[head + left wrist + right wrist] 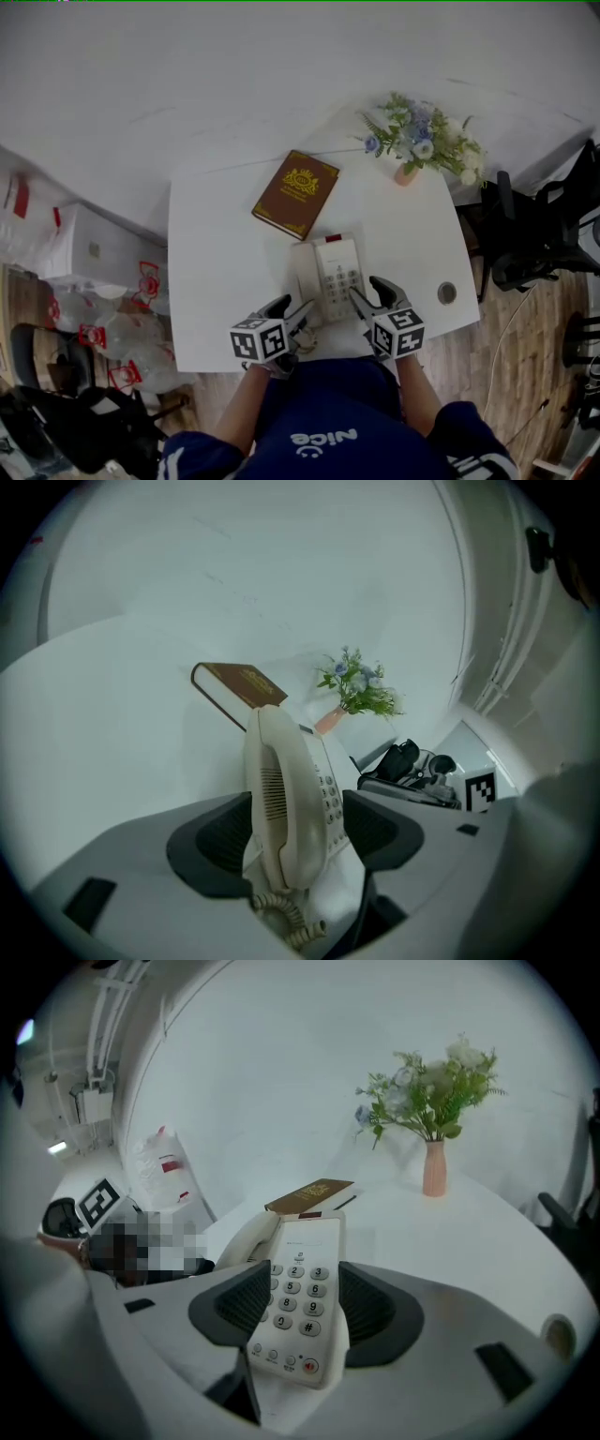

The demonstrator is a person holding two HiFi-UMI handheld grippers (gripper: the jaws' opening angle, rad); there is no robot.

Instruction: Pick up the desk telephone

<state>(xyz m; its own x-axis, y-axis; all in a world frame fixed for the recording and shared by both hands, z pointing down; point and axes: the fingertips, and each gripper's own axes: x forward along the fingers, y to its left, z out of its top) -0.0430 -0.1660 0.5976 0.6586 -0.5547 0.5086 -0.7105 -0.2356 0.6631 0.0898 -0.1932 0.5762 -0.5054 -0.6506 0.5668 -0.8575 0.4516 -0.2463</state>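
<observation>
The cream desk telephone (330, 272) lies flat near the front edge of the white table (220, 281), handset on its left side, keypad on the right. My left gripper (292, 315) sits at the phone's near left corner. In the left gripper view its jaws stand open around the handset (281, 799), with the coiled cord (281, 916) below. My right gripper (369, 298) is at the near right corner. Its open jaws (298, 1302) straddle the keypad (298, 1302), pads beside it. The phone rests on the table.
A dark red book (295, 194) lies just behind the phone. A vase of flowers (422, 141) stands at the table's back right corner. A cable hole (446, 292) is at the front right. Black chairs (539, 234) stand right of the table, plastic bags (112, 319) left.
</observation>
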